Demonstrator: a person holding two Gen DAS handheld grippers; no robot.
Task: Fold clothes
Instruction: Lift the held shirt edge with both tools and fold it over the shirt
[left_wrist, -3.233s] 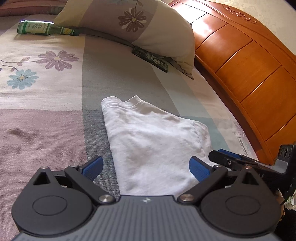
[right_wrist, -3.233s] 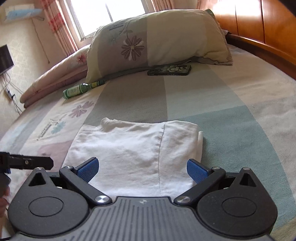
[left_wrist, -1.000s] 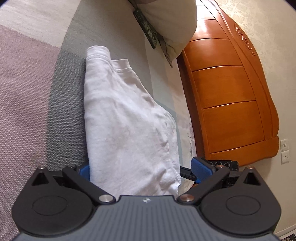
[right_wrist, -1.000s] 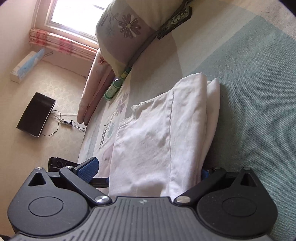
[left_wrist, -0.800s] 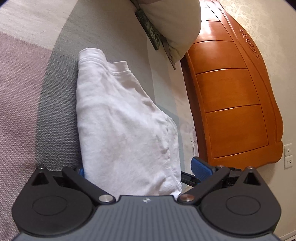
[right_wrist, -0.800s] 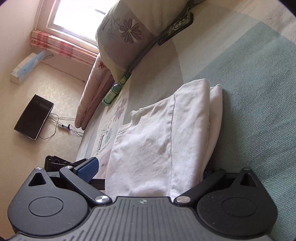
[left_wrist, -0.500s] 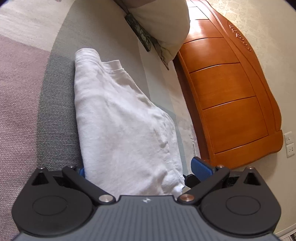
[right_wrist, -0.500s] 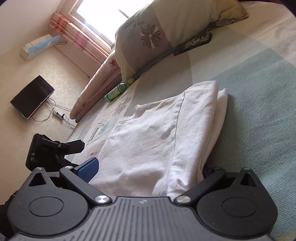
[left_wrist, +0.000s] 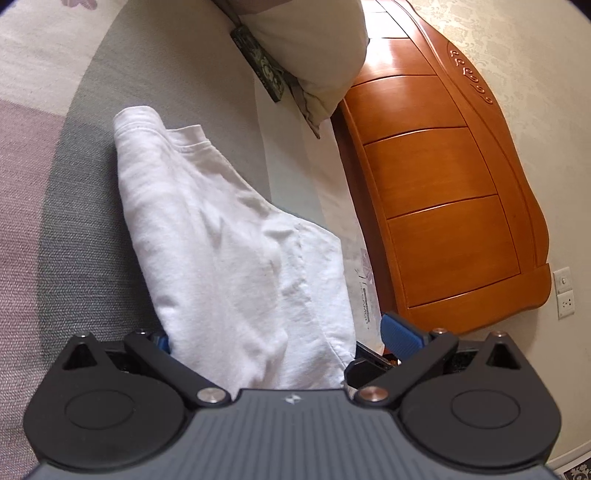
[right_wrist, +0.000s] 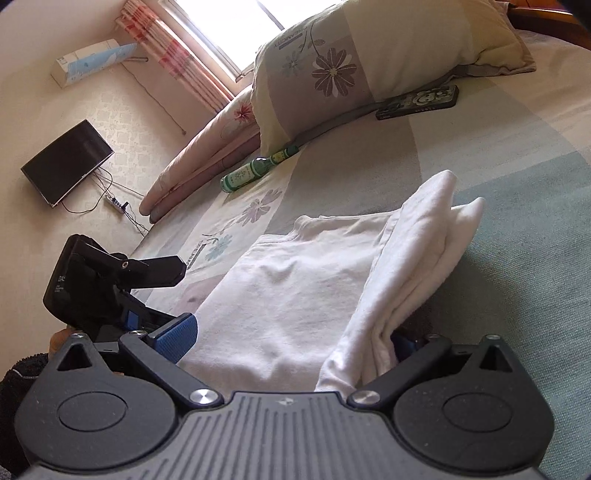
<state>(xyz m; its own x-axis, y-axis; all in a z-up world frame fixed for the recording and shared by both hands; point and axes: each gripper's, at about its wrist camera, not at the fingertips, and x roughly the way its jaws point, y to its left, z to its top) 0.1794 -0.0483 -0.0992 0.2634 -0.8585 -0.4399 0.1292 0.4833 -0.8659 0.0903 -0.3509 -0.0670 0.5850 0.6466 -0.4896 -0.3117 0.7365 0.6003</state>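
Note:
A folded white T-shirt (left_wrist: 229, 251) lies on the striped, flowered bedspread (left_wrist: 55, 229). My left gripper (left_wrist: 280, 336) is open at the shirt's near edge. Its left finger is hidden under the cloth and its right blue pad (left_wrist: 400, 330) is bare beside the hem. The shirt (right_wrist: 295, 295) also fills the right wrist view, where my right gripper (right_wrist: 288, 338) is open. Its right finger is tucked under the shirt's doubled right edge and its left pad (right_wrist: 175, 334) is clear. The left gripper (right_wrist: 110, 280) shows at the left of that view.
A flowered pillow (right_wrist: 369, 62) lies at the head of the bed with a dark phone case (right_wrist: 417, 101) and a green bottle (right_wrist: 255, 170) beside it. An orange wooden headboard (left_wrist: 443, 206) runs along the right. A black screen (right_wrist: 66, 162) hangs on the far wall.
Since 3.2 s ago both grippers have slid in at the shirt's near edge, one finger of each under the cloth. Over the last second both views tilted and the near edge rose slightly.

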